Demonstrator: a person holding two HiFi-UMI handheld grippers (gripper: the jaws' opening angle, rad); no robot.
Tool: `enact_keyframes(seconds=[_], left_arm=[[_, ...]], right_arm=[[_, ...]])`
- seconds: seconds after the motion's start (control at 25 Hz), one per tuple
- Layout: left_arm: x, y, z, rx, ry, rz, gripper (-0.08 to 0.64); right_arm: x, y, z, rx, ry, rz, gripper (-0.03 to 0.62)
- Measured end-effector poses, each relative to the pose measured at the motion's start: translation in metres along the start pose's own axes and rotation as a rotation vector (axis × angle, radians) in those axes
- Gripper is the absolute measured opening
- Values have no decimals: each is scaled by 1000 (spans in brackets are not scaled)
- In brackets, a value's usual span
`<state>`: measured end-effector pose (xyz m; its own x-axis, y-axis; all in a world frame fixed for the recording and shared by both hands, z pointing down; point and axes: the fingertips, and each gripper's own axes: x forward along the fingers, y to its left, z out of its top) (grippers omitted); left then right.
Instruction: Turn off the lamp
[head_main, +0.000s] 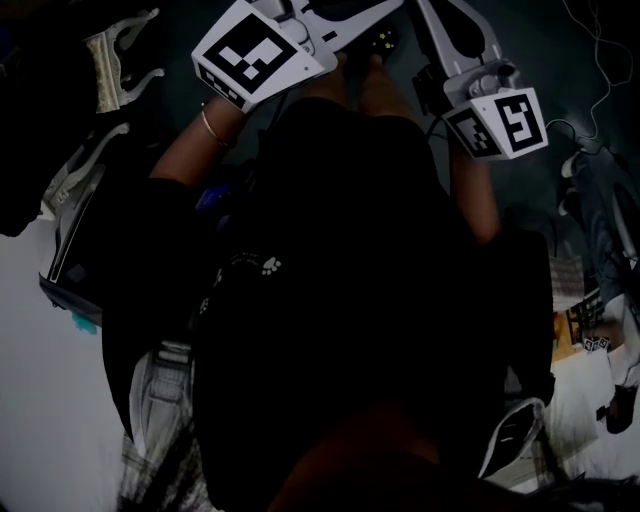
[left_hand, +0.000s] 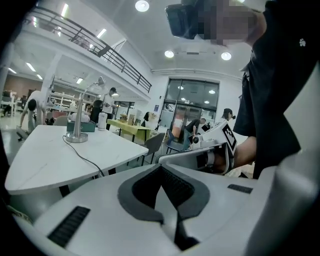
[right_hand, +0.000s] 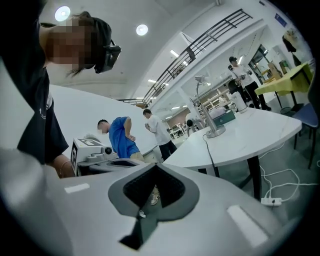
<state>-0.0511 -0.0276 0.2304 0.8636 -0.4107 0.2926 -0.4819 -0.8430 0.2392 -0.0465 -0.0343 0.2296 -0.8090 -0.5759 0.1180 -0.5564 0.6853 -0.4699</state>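
Seen from the head camera, steeply downward and very dim, a person in a black top (head_main: 350, 260) holds both tools up in front of the chest. The left one's marker cube (head_main: 255, 50) is at upper left and the right one's marker cube (head_main: 500, 122) at upper right.

The left tongs (left_hand: 161, 167) are pressed together with nothing between them. The right tongs (right_hand: 156, 165) are likewise pressed together and empty. Each tool shows in the other's camera, and they sit side by side, near each other.

The lamp (left_hand: 76, 137) stands well apart from both tools, on a white round-edged tabletop (left_hand: 40, 165). In the left gripper view it is at the far left; in the right gripper view it is at the far right. It has a round metal base, an upright post and a bent arm ending in a small head. A dark cable (left_hand: 86, 157) trails from the base across the tabletop toward its near edge. Whether the lamp is lit cannot be told.

A white power strip (right_hand: 270, 201) lies on the floor under the tabletop.
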Motion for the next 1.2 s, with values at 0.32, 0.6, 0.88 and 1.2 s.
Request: enact_keyframes(seconds=[0.32,0.6,0.88,1.2], left_arm=[[-2,9,19,17,-27,9,6],[-6,13,37,32,-70,16,6],[-2,17,56,70,-109,30,6],[-6,36,73,59,-162,35,6]], right_arm=[[8,1,19,-18,-17,9,0],[12,4,37,-40,-44,19,0],[13,0,58,-73,-77,15,0],[30,-1,78,-99,-84,28,-1]])
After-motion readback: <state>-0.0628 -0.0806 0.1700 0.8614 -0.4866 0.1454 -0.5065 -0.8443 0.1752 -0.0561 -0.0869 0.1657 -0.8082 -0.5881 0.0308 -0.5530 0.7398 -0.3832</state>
